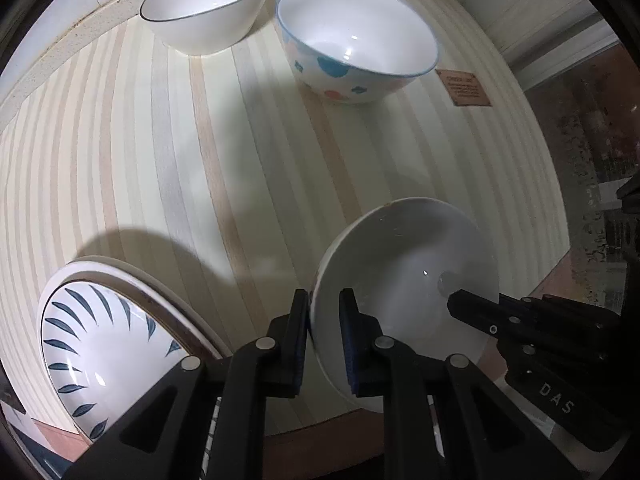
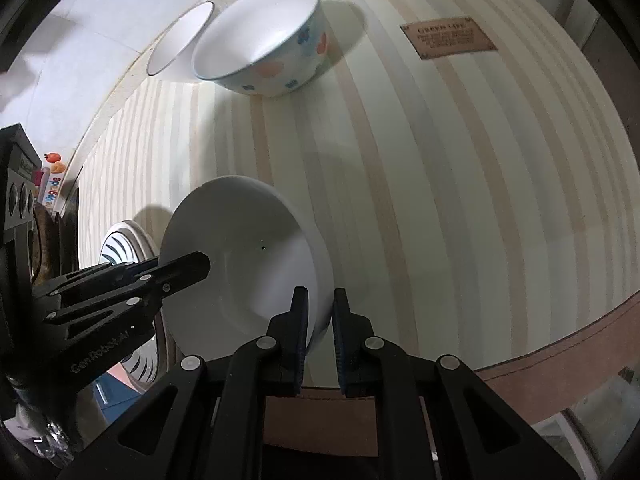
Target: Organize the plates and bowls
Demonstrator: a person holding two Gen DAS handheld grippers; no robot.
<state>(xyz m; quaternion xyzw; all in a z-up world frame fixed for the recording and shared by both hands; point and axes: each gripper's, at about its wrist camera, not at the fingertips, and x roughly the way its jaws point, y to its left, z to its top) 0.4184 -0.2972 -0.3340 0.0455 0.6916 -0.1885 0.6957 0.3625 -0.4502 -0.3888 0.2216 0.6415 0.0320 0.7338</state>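
Observation:
A plain white bowl (image 1: 404,264) is held tilted above the striped mat (image 1: 200,152). My left gripper (image 1: 325,304) is shut on its left rim. My right gripper (image 2: 320,300) is shut on its right rim (image 2: 320,264). A blue-leaf plate (image 1: 96,344) lies on a white plate at the near left; it also shows in the right wrist view (image 2: 120,244). A bowl with blue and pink spots (image 1: 356,44) and a white bowl with a dark rim (image 1: 208,4) stand at the far side; the right wrist view also shows the spotted bowl (image 2: 264,40).
A brown label patch (image 1: 464,88) is sewn on the mat at the far right. The mat's brown front edge (image 2: 540,360) runs close below the grippers. A pale wall (image 1: 60,20) lies behind the bowls. Dark objects stand at the left in the right wrist view (image 2: 20,184).

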